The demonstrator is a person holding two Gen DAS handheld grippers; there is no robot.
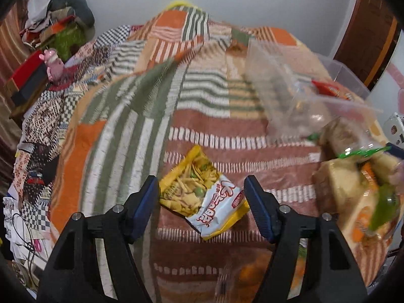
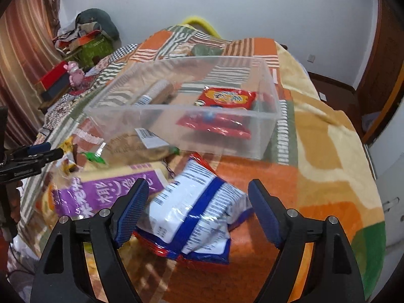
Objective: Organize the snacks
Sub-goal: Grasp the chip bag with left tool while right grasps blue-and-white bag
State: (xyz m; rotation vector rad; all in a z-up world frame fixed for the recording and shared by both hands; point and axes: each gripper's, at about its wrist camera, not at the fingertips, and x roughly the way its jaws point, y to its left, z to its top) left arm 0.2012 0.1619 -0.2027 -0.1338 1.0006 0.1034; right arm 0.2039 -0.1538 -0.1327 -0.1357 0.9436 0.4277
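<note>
A yellow and white snack packet (image 1: 202, 197) lies on the patchwork bedspread (image 1: 141, 106), between the blue pads of my left gripper (image 1: 201, 192), which stands open and does not touch it. In the right wrist view a blue and white snack bag (image 2: 194, 207) lies between the fingers of my right gripper (image 2: 198, 197); that gripper is open too, its pads clear of the bag. Behind it stands a clear plastic bin (image 2: 141, 116) holding a red snack packet (image 2: 227, 98) and a wrapped roll (image 2: 156, 91). A purple packet (image 2: 106, 192) lies left of the bag.
Clear bags of bread-like snacks (image 1: 353, 176) pile up at the right of the left wrist view, with the bin (image 1: 277, 80) behind. A pink toy (image 2: 75, 73), red boxes and a cluttered green stool (image 2: 93, 48) stand beyond the bed's far left. The left gripper's tip (image 2: 43, 149) shows at the left edge.
</note>
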